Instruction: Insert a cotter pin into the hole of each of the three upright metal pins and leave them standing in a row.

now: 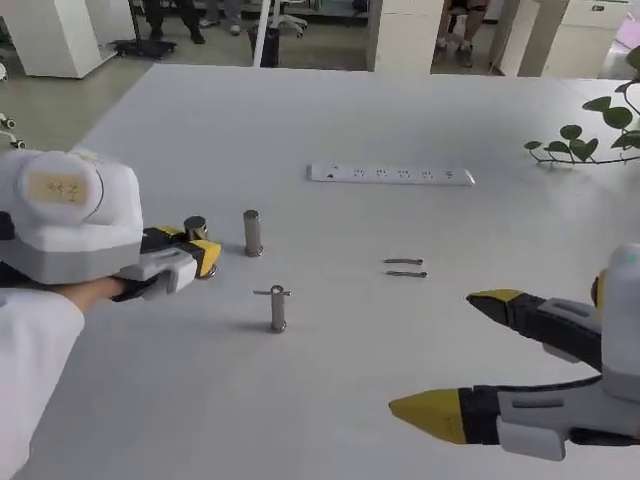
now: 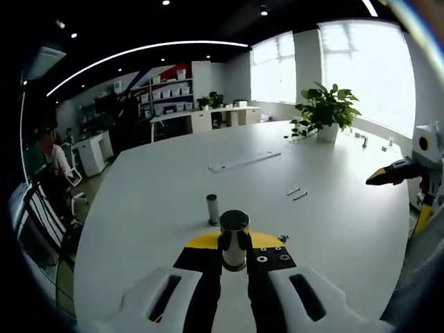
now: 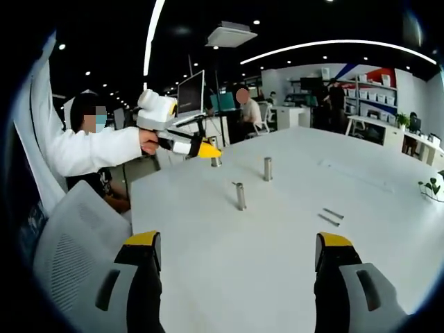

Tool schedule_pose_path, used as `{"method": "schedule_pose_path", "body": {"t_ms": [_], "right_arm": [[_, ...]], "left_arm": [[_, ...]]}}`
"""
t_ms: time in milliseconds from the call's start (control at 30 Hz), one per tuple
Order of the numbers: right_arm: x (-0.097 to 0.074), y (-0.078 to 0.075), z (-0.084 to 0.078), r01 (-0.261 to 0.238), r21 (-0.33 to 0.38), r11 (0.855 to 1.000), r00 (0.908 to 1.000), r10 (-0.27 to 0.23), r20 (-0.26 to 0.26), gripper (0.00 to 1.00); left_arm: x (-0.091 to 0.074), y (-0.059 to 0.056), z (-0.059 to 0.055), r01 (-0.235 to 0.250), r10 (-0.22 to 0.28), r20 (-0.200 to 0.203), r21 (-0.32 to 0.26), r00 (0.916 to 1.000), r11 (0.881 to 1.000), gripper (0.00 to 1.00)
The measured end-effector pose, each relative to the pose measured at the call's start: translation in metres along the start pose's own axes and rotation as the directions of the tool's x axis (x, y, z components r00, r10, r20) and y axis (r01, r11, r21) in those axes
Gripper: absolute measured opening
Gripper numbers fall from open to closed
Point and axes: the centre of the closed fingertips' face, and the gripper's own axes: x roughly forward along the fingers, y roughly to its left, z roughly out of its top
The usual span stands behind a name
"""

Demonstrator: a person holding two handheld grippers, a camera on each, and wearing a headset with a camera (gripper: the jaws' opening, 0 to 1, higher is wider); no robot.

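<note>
Left gripper (image 2: 234, 258) is clamped narrow on one upright metal pin (image 2: 234, 232); cannot tell whether the pin base is on the bench (image 1: 330, 120) or just above it. Right gripper (image 1: 460, 355) is wide open, holds nothing, and hovers well apart from the two loose cotter pins (image 1: 405, 268). Second bare pin (image 1: 252, 232) stands just beside the held one. Third pin (image 1: 278, 308) stands nearer, with a cotter pin already through its hole.

Risks:
- The held pin could tilt or twist in the jaws, turning its hole away from the right gripper's approach.
- The cotter pins are thin and lie flat on the bench, so they are easy to mis-pinch or flick away.
- A sweeping right gripper could knock the finished pin over and break the row.
</note>
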Motion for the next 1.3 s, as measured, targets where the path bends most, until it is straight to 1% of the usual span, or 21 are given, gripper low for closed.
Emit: {"method": "schedule_pose_path", "body": {"t_ms": [33, 133, 200, 267, 367, 400, 433, 467, 500, 600, 733, 767, 833, 900, 933, 1000, 1067, 1100, 1133, 1200, 1300], "right_arm": [[-0.001, 0.001, 0.000, -0.003, -0.001, 1.000, 1.0000, 0.003, -0.001, 0.90], [-0.007, 0.002, 0.003, -0.004, -0.009, 1.000, 0.9999, 0.005, 0.010, 0.90], [-0.010, 0.003, 0.006, 0.004, -0.015, 1.000, 0.9997, -0.004, 0.025, 0.90], [-0.012, 0.005, 0.005, 0.000, -0.015, 1.000, 0.9997, 0.000, 0.024, 0.90], [-0.014, 0.005, 0.003, -0.001, -0.022, 1.000, 0.9998, 0.002, 0.020, 0.90], [-0.017, 0.005, 0.002, 0.001, -0.027, 1.000, 0.9999, 0.000, 0.017, 0.89], [-0.018, 0.005, 0.002, 0.002, -0.028, 1.000, 0.9999, -0.002, 0.016, 0.89], [-0.021, 0.006, -0.001, 0.003, -0.028, 1.000, 1.0000, -0.003, 0.009, 0.89], [-0.022, 0.006, -0.002, 0.001, -0.028, 1.000, 1.0000, -0.001, 0.004, 0.89], [-0.027, 0.004, -0.009, 0.007, -0.020, 1.000, 0.9999, -0.007, -0.014, 0.90], [-0.031, 0.004, -0.016, 0.009, -0.010, 1.000, 0.9994, -0.009, -0.032, 0.91], [-0.032, 0.004, -0.018, 0.009, -0.010, 1.000, 0.9992, -0.010, -0.039, 0.91], [-0.032, 0.002, -0.019, 0.013, -0.009, 1.000, 0.9992, -0.013, -0.038, 0.91], [-0.031, 0.000, -0.020, 0.013, 0.014, 1.000, 0.9992, -0.012, -0.037, 0.90], [-0.030, 0.000, -0.020, 0.009, 0.019, 1.000, 0.9992, -0.009, -0.038, 0.90], [-0.029, 0.001, -0.020, 0.008, 0.019, 1.000, 0.9992, -0.007, -0.039, 0.90], [-0.026, 0.001, -0.019, 0.000, 0.016, 1.000, 0.9993, 0.001, -0.037, 0.90], [-0.024, 0.000, -0.018, -0.002, 0.015, 1.000, 0.9993, 0.002, -0.037, 0.90], [-0.022, -0.002, -0.017, 0.001, 0.015, 1.000, 0.9993, 0.000, -0.037, 0.90], [-0.018, -0.004, -0.016, 0.006, 0.025, 1.000, 0.9992, -0.005, -0.040, 0.89], [-0.013, 0.000, -0.012, -0.009, 0.031, 0.999, 0.9995, 0.010, -0.030, 0.89]], "left_arm": [[-0.004, -0.005, 0.000, 0.000, 0.000, 0.003, -0.007, 1.0000, 1.000, 0.11], [-0.012, -0.029, -0.003, 0.009, -0.009, 0.018, -0.031, 0.9998, 0.999, 0.11], [-0.013, -0.042, -0.008, -0.016, 0.017, 0.017, -0.049, 0.9997, 0.999, 0.11], [-0.010, -0.054, -0.013, -0.037, 0.037, 0.012, -0.042, 0.9992, 0.998, 0.11], [-0.005, -0.062, -0.016, -0.041, 0.042, 0.013, -0.064, 0.9990, 0.997, 0.11], [-0.002, -0.068, -0.017, -0.037, 0.038, 0.020, -0.073, 0.9991, 0.997, 0.11], [-0.001, -0.070, -0.017, -0.036, 0.037, 0.020, -0.078, 0.9991, 0.996, 0.11], [0.002, -0.076, -0.020, -0.031, 0.032, 0.014, -0.076, 0.9994, 0.997, 0.11], [0.003, -0.079, -0.021, -0.030, 0.031, 0.010, -0.070, 0.9995, 0.997, 0.11], [0.007, -0.084, -0.026, -0.033, 0.034, 0.005, -0.076, 0.9994, 0.997, 0.11], [0.013, -0.088, -0.040, -0.046, 0.044, -0.020, -0.101, 0.9988, 0.994, 0.11], [0.013, -0.088, -0.045, -0.061, 0.057, -0.035, -0.118, 0.9977, 0.991, 0.11], [0.014, -0.088, -0.052, -0.077, 0.071, -0.052, -0.131, 0.9961, 0.988, 0.11], [0.016, -0.091, -0.063, -0.082, 0.063, -0.092, -0.215, 0.9937, 0.973, 0.11], [0.019, -0.091, -0.065, -0.092, 0.075, -0.092, -0.196, 0.9929, 0.976, 0.11], [0.020, -0.088, -0.066, -0.118, 0.107, -0.090, -0.132, 0.9902, 0.984, 0.11], [0.022, -0.091, -0.066, -0.114, 0.103, -0.079, -0.150, 0.9915, 0.982, 0.11], [0.024, -0.093, -0.065, -0.096, 0.085, -0.072, -0.167, 0.9938, 0.981, 0.11], [0.024, -0.095, -0.065, -0.090, 0.081, -0.068, -0.157, 0.9944, 0.983, 0.11], [0.027, -0.093, -0.062, -0.095, 0.091, -0.056, -0.063, 0.9943, 0.993, 0.11], [0.030, -0.095, -0.061, -0.096, 0.090, -0.044, -0.151, 0.9950, 0.984, 0.11]]}}
